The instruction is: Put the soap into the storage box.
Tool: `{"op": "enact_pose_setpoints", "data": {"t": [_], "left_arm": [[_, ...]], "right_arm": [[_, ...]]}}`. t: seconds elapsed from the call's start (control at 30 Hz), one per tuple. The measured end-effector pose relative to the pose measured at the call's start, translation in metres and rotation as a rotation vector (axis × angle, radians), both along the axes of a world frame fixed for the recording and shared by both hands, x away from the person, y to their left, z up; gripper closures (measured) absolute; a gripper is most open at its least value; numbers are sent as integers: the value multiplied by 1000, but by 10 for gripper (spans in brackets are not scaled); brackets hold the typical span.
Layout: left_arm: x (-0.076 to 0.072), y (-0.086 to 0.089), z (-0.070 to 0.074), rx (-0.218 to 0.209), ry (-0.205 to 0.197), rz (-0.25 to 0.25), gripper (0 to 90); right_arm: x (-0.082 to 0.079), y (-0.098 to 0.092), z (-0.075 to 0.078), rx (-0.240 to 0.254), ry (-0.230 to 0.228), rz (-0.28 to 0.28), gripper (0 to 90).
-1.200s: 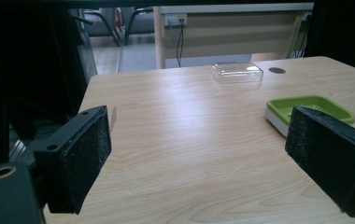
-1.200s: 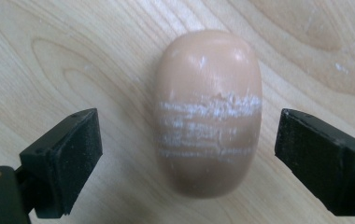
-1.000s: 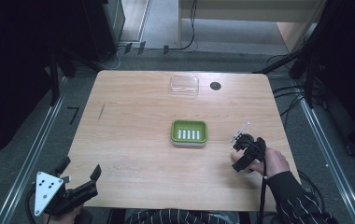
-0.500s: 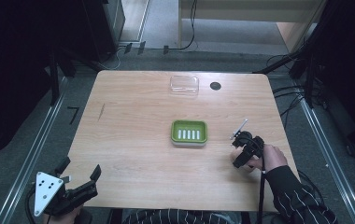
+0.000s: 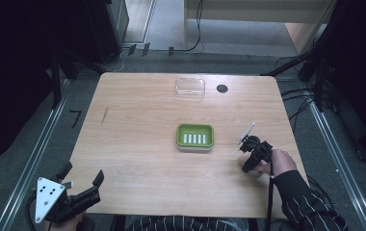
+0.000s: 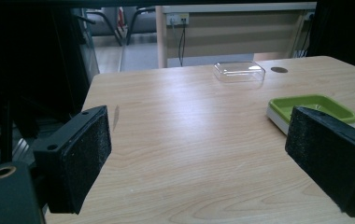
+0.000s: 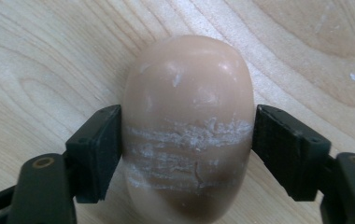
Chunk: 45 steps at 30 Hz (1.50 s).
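A light wooden table point(image 5: 137, 144) in a dim room, with a bar of soap held at its right side.

We see first the grey floor point(image 5: 162, 24) around the table, with dark stands and black cables point(image 5: 294, 103) on it, and a pale wall with a socket behind. On the table a green rectangular soap dish point(image 5: 195, 136) lies near the middle, a clear plastic lid point(image 5: 189, 87) rests near the far edge, and a small black round hole point(image 5: 222, 88) is just beside that lid. The left gripper point(image 5: 82, 187) hangs at the near left corner, its jaws wide apart and holding nothing. The right gripper point(image 7: 185, 149) is well right of the dish; its jaws are both pressed on the sides of a beige oval soap bar point(image 7: 187, 126), whose surface has white scratches.
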<state>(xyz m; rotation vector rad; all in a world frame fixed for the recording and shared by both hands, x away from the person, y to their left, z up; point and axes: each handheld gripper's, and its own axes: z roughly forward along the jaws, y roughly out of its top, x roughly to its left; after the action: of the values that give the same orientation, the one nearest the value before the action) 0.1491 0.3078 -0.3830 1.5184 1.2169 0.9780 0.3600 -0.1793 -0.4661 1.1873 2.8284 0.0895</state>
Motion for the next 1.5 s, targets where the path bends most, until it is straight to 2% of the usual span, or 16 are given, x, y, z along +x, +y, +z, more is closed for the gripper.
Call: {"op": "enact_pose_setpoints", "data": {"t": [0.2,0.73,1.13,1.5], "left_arm": [[0,-1,0,3,1,-1,72],[0,0,0,-1,1,0,72],[0,-1,0,6,4,-2,72],[0,-1,0,7,4,-4,72]], "right_arm": [[0,0,-2,6,5,6,326],[0,1,-1,9,11,4,337],[-1,-1,5,13,7,14,337],[1,4,10,-3,5,68,338]]}}
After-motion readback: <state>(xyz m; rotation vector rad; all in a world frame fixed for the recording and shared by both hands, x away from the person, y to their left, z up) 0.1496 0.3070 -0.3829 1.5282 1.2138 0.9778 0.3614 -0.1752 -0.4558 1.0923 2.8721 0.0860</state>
